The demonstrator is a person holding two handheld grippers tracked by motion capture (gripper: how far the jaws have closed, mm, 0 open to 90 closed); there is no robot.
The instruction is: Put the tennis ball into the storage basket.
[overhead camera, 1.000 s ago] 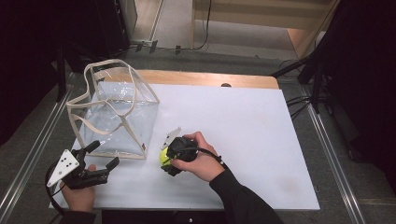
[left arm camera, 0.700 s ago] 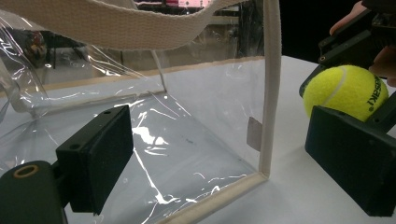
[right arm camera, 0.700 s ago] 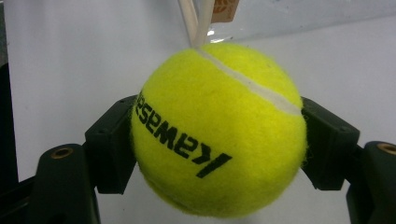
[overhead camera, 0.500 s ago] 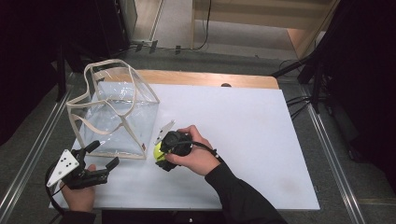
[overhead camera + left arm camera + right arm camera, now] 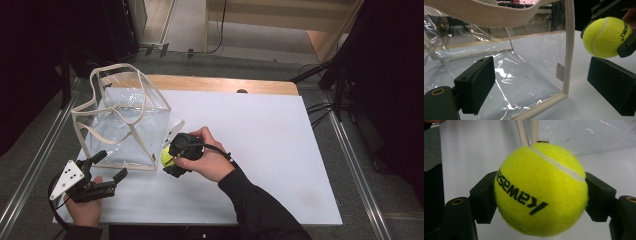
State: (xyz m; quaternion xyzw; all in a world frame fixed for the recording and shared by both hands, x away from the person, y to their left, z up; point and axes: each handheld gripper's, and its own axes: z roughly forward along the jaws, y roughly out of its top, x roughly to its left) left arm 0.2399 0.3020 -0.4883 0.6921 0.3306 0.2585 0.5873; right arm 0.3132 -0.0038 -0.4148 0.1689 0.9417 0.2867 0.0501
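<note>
One ball [image 5: 541,190]: pinched in right claw [image 5: 169,161], lifted off table [image 5: 280,150]
Left claw [image 5: 111,165]: spread, empty
Left: ball to be put in bag [image 5: 125,125]

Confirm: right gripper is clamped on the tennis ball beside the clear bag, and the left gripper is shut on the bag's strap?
Not quite. The left gripper isn't shut on the strap: the left gripper view shows its jaws open and apart, with nothing between the pads, just in front of the clear bag. The rest holds: the right gripper is clamped on the tennis ball beside the bag.
</note>
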